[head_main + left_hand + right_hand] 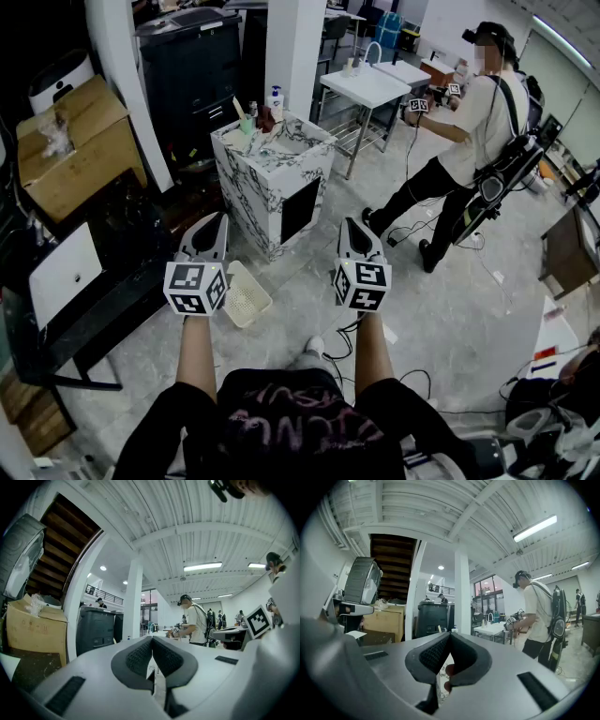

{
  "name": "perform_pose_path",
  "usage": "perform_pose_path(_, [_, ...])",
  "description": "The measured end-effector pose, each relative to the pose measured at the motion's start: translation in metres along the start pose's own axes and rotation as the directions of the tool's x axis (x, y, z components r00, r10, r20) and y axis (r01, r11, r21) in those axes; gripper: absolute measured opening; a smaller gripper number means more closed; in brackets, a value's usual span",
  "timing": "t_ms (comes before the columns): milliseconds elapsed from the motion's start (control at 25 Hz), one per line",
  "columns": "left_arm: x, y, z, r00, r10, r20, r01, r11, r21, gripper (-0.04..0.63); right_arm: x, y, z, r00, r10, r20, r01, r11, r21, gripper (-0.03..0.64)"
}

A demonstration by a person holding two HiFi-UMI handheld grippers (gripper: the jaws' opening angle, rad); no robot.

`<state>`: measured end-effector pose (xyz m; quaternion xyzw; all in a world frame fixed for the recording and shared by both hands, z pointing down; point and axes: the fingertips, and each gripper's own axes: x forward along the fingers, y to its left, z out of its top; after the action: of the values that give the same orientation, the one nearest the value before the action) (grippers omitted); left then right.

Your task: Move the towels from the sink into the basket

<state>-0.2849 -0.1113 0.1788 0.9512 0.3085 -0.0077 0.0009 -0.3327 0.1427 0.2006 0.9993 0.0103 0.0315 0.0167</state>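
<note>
Workshop floor [450, 309] holds basket [246, 295]; shirt lettering [291, 427] illegible.

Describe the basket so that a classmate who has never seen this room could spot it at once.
Find the marble-patterned sink cabinet in front of the white pillar. On the floor just before it lies the basket. It is the only pale, mesh-walled container there.

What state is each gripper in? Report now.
Left gripper: closed, holding nothing.
Right gripper: closed, holding nothing.
</note>
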Motion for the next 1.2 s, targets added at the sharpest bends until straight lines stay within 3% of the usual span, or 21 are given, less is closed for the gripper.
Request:
perform_pose_path(720, [0.037,-0.010,-0.013,1.000,0.002,-0.027,-0.002,1.000,-0.013,0.015,0.027,-0.029,-0.010,1.000,-0.001,-0.014,0.001,1.000,0.018,0.014])
perform_pose_path(1200, [0.123,-0.032,-0.029,0.997,0.023,-0.075,-0.026,0.999,-0.030,0.015,0.091,-0.093,-0.021,0.999,0.035,-0.034,-0.034,0.998,0.043,0.014])
